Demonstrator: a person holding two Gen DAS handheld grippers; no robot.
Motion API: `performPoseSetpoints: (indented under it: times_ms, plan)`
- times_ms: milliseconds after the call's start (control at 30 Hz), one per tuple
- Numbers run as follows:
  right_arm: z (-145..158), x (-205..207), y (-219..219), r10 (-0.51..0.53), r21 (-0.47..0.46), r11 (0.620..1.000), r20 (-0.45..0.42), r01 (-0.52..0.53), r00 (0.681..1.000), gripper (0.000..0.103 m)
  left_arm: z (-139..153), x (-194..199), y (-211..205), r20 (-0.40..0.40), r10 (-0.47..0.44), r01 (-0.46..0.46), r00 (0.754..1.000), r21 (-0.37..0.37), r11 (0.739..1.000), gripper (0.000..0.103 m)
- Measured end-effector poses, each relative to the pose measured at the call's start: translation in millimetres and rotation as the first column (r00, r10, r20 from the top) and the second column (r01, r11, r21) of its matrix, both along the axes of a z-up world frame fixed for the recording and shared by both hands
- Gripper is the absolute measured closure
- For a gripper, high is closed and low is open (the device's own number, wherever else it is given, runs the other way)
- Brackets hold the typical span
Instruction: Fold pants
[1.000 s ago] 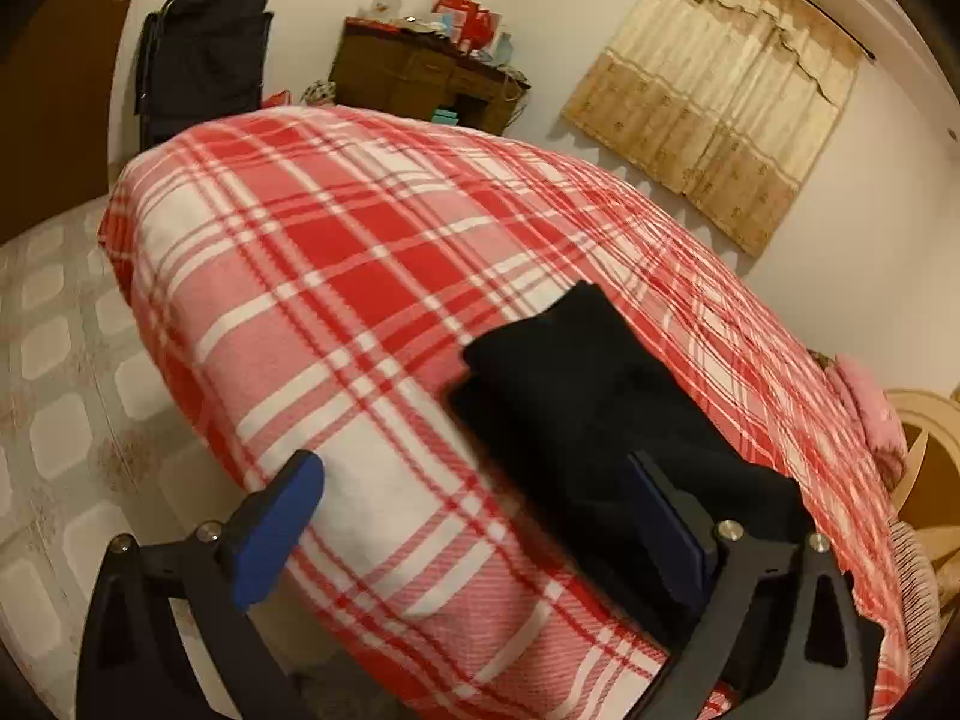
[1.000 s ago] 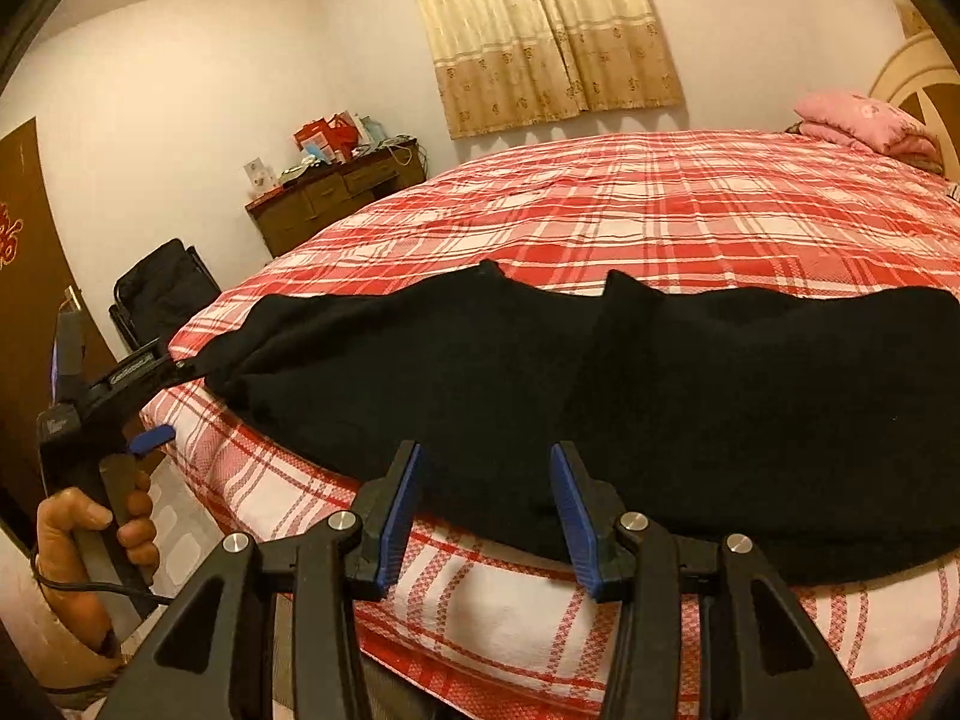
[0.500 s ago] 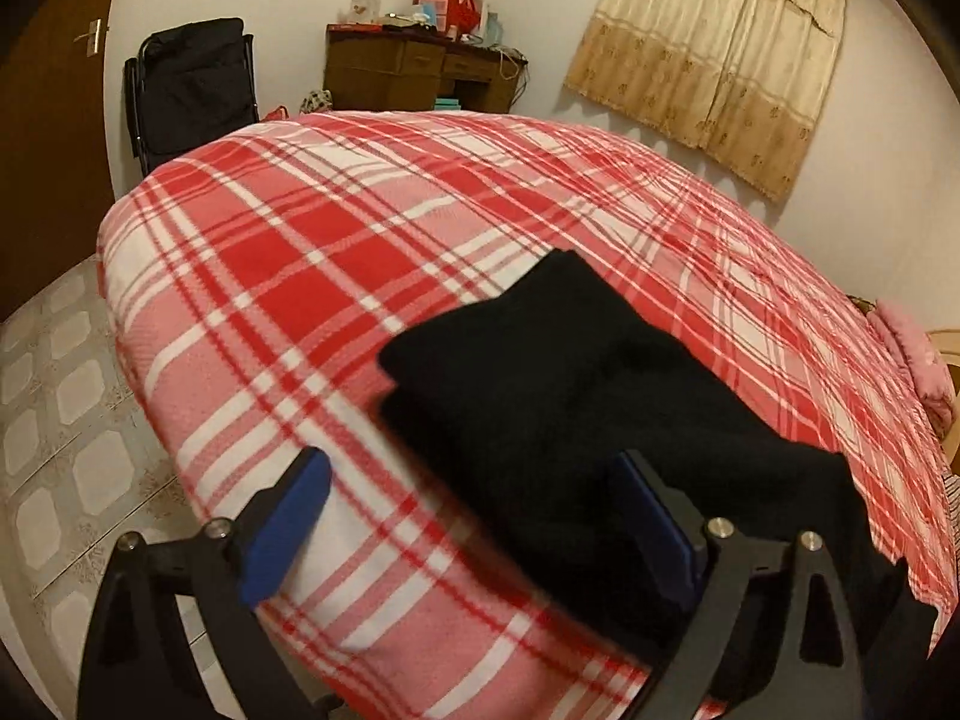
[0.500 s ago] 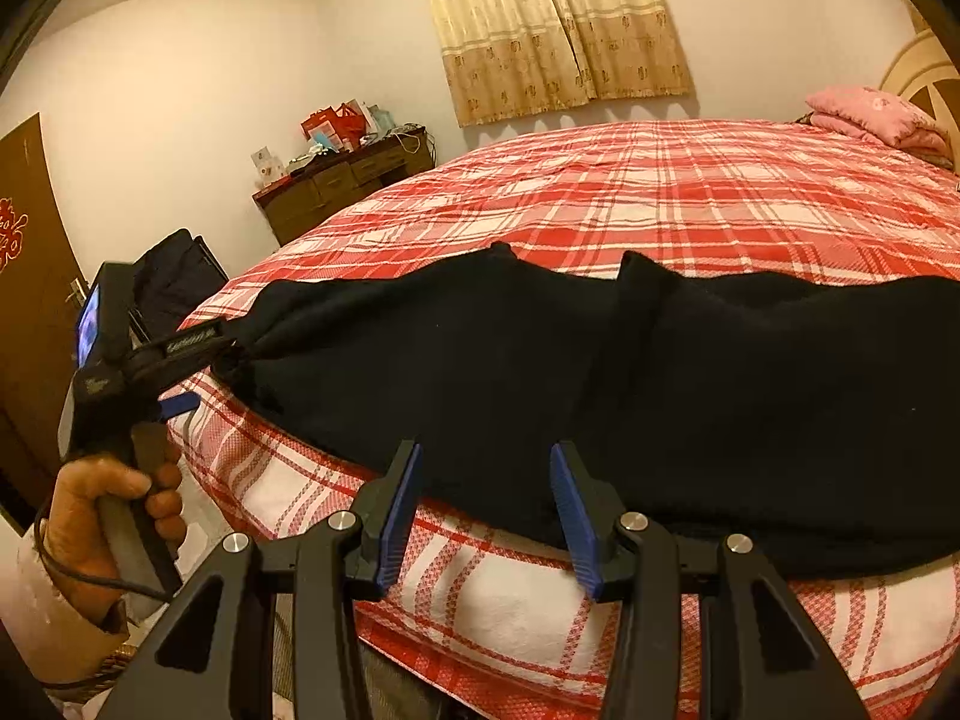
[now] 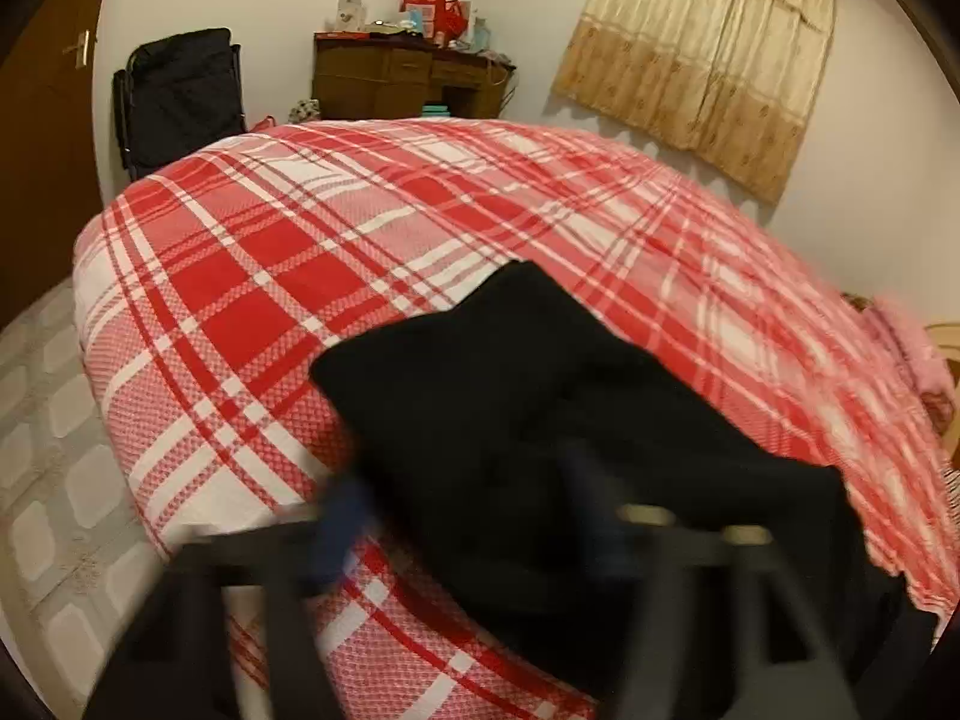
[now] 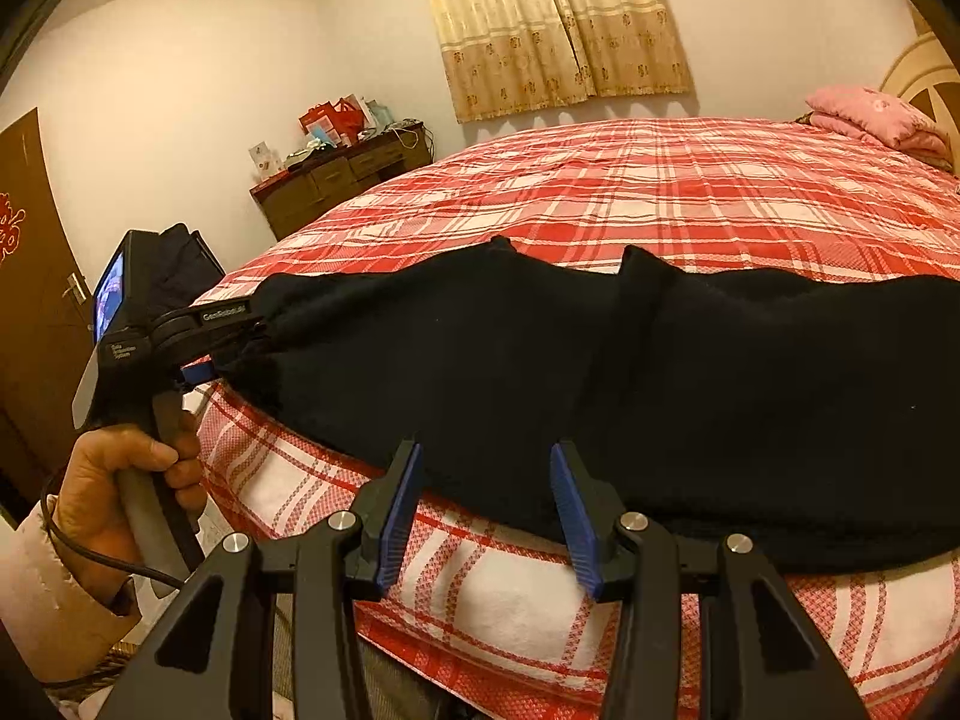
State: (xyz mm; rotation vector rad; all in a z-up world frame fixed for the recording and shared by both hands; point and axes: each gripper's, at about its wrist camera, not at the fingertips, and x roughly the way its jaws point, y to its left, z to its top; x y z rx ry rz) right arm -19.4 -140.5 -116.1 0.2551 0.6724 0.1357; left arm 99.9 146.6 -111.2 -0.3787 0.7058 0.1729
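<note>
Black pants (image 6: 600, 372) lie lengthwise along the near edge of a bed with a red and white plaid cover (image 6: 660, 192). In the left wrist view the pants' end (image 5: 540, 408) lies between the blurred fingers of my left gripper (image 5: 462, 516), whose jaws stand narrower than before. In the right wrist view the left gripper (image 6: 240, 348) touches the pants' left end. My right gripper (image 6: 483, 504) is open and empty, its blue pads (image 6: 399, 510) at the pants' near edge.
A dark wooden desk (image 5: 408, 81) with red boxes stands by the far wall, next to a black folding chair (image 5: 180, 96). Beige curtains (image 6: 558, 24) hang behind. A pink pillow (image 6: 870, 117) lies at the headboard. Tiled floor (image 5: 48, 450) lies left of the bed.
My left gripper moved in over the pants' end and its fingers closed inward, blurred by motion. The right gripper stayed still and open.
</note>
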Motion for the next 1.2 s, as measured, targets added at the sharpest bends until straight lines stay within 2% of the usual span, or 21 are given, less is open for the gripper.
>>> performPoseSetpoints:
  times_ms: [33,67,300,567,667,767,900,1033,1100,1133,1200]
  plan:
    - [0,-1,-1,-0.008,0.002,1.000,0.002,0.008,1.000,0.057,-2,1,5,0.001,-0.031,0.031,1.000,-0.063,0.998,0.079]
    - [1,-2,-2,-0.016,0.005,1.000,0.005,0.016,1.000,0.057,-2,0,8,0.003,-0.035,0.035,0.999,-0.089,0.995,0.079]
    - [12,-6,-23,-0.102,0.033,0.994,0.033,0.101,0.994,0.057,7,-8,8,0.063,-0.088,0.094,0.994,-0.113,0.989,0.082]
    - [27,-7,-76,-0.229,0.061,0.972,0.054,0.226,0.972,0.057,47,-24,-14,0.183,-0.182,0.194,0.966,-0.052,0.980,0.082]
    - [33,-12,-101,-0.279,0.068,0.959,0.059,0.275,0.958,0.057,68,-33,-38,0.238,-0.267,0.269,0.934,0.025,0.963,0.082]
    - [37,-17,-129,-0.306,0.095,0.949,0.046,0.301,0.951,0.057,88,-43,-72,0.278,-0.376,0.371,0.884,0.073,0.926,0.082]
    - [39,-28,-164,-0.340,0.187,0.926,0.027,0.329,0.940,0.057,108,-54,-136,0.304,-0.534,0.522,0.789,0.127,0.843,0.082]
    - [44,-40,-189,-0.361,0.227,0.911,0.031,0.345,0.932,0.057,111,-69,-206,0.306,-0.678,0.662,0.669,0.170,0.730,0.082]
    - [45,-48,-199,-0.366,0.238,0.907,0.036,0.348,0.930,0.057,105,-82,-244,0.296,-0.748,0.722,0.594,0.213,0.658,0.082]
    - [44,-52,-205,-0.367,0.245,0.905,0.037,0.348,0.929,0.057,101,-86,-256,0.285,-0.773,0.740,0.567,0.238,0.630,0.082]
    - [42,-58,-213,-0.371,0.258,0.900,0.033,0.351,0.928,0.056,86,-96,-289,0.240,-0.830,0.771,0.503,0.310,0.557,0.082]
